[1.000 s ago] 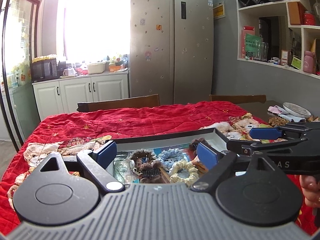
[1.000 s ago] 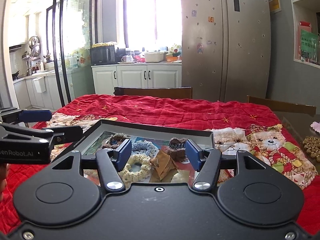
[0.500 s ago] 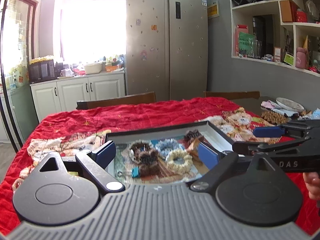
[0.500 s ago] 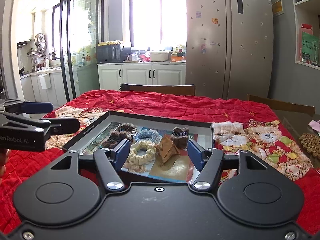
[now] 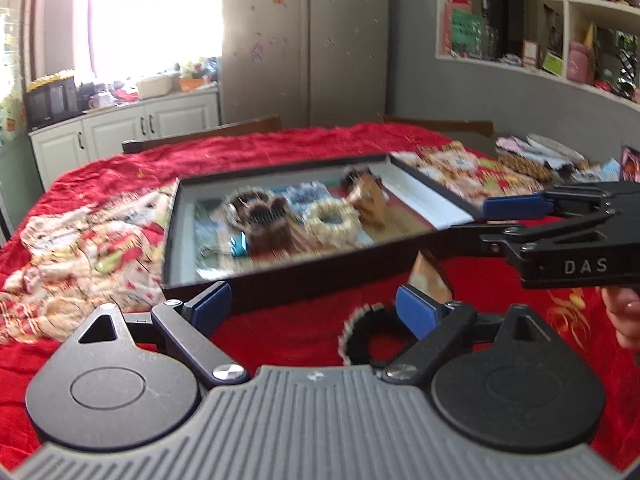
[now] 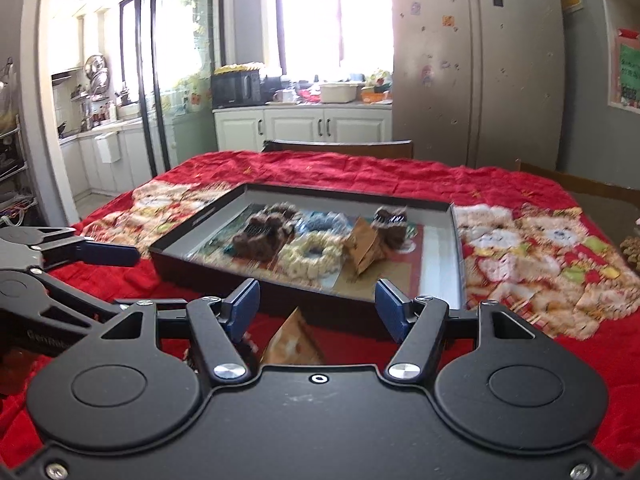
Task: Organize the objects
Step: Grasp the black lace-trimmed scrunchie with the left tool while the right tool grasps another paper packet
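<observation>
A shallow black tray lies on the red cloth. It holds brown furry clips, a cream scrunchie, a blue scrunchie, a brown paper pyramid and a blue binder clip. In front of the tray lie another paper pyramid and a black scrunchie. My left gripper is open above the cloth before the tray. My right gripper is open, with the near pyramid between its fingers.
The table carries a red quilted cloth with bear patterns. Chair backs stand at the far edge. Plates and snacks sit at the right end. A fridge and cabinets are behind.
Both grippers have pulled back from over the tray toward the near edge. The tray now lies farther ahead, and the near pyramid and black scrunchie have come into view.
</observation>
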{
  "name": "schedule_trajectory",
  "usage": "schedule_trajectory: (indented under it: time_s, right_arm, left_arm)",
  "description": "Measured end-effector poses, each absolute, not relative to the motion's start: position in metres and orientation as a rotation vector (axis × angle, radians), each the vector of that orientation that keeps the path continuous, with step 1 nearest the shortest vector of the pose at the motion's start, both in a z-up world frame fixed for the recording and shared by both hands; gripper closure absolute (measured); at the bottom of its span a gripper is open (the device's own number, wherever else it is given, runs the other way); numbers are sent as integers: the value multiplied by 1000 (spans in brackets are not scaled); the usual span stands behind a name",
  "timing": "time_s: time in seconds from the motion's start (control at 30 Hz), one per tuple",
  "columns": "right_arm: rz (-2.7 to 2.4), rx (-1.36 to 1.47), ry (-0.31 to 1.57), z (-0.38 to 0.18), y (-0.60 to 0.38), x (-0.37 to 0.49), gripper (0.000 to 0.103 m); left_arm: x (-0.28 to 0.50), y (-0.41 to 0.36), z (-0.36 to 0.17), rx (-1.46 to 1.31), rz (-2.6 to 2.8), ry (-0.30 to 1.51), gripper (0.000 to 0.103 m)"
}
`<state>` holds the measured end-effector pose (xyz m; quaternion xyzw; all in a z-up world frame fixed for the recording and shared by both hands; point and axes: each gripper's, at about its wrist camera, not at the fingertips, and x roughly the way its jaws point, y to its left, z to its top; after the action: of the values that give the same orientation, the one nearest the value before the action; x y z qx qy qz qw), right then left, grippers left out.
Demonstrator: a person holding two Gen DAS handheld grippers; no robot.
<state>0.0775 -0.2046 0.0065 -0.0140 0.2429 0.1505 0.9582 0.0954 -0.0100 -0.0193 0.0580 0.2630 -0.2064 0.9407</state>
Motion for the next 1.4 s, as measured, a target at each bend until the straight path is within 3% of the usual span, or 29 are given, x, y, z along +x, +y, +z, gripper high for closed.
schedule_trajectory:
  time_s: [0.17, 0.77, 1.07, 1.13, 1.23, 1.4]
  right_arm:
    - [334, -11, 532, -13, -201, 80, 42]
    - [343, -52, 616, -46, -191, 96, 55]
    - [343, -49, 628, -50, -190, 97, 60]
    - [343, -43, 628, -51, -190, 97, 62]
    - [344, -39, 629, -50, -191, 97, 63]
    - [353, -30, 627, -47, -193, 96, 63]
  left_arm:
    - [95, -14, -33, 137, -447, 567, 9]
    - [104, -23, -58, 133, -477, 636, 33]
    - [103, -23, -60, 136, -480, 638, 62]
    - [102, -23, -60, 138, -483, 637, 75]
    - [102, -24, -59, 144, -479, 633, 85]
    - [101, -21, -54, 135, -485, 628, 88]
